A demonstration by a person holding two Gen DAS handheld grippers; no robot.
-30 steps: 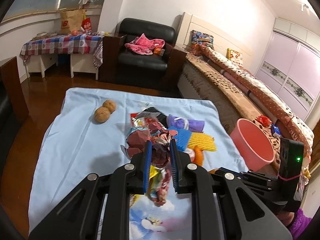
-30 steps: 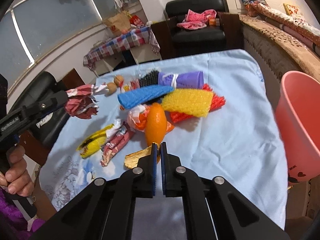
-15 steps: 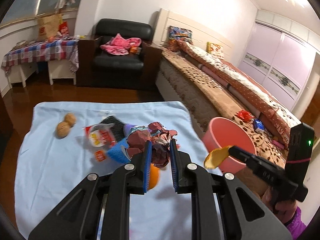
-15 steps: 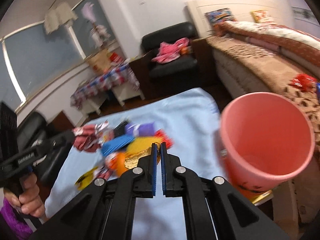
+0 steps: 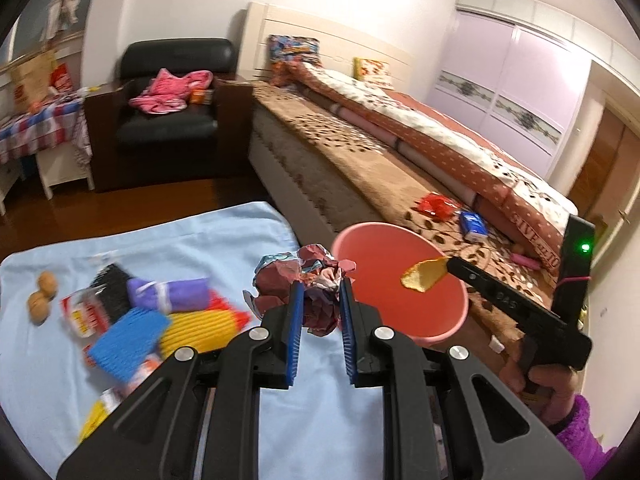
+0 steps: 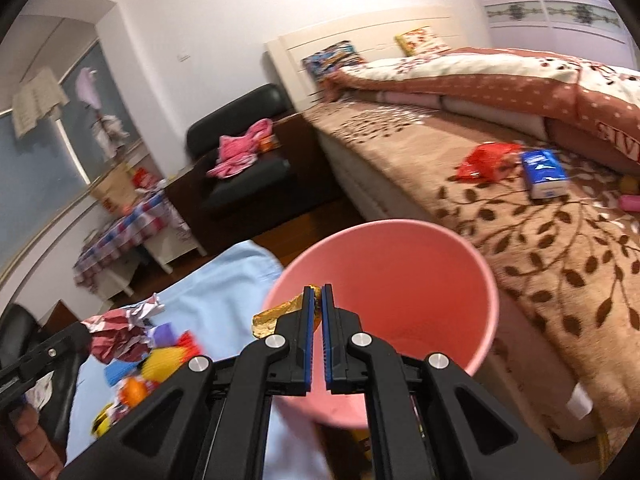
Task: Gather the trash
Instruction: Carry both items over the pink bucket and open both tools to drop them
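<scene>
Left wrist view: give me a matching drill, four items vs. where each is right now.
Items:
1. crumpled wrapper
2. peel
3. walnuts
4. blue pack

Places:
A. on the bed
B. between the left gripper's pads
C. in the right gripper, in front of the pink bin's opening
D. on the light blue cloth, at its far left

Pairs: 1-B, 2-C, 3-D, 4-A

black armchair point(image 5: 168, 120) | pink clothes point(image 5: 170, 90) on seat | bed point(image 5: 400, 152) beside | checked tablecloth point(image 5: 36, 128) far left
</scene>
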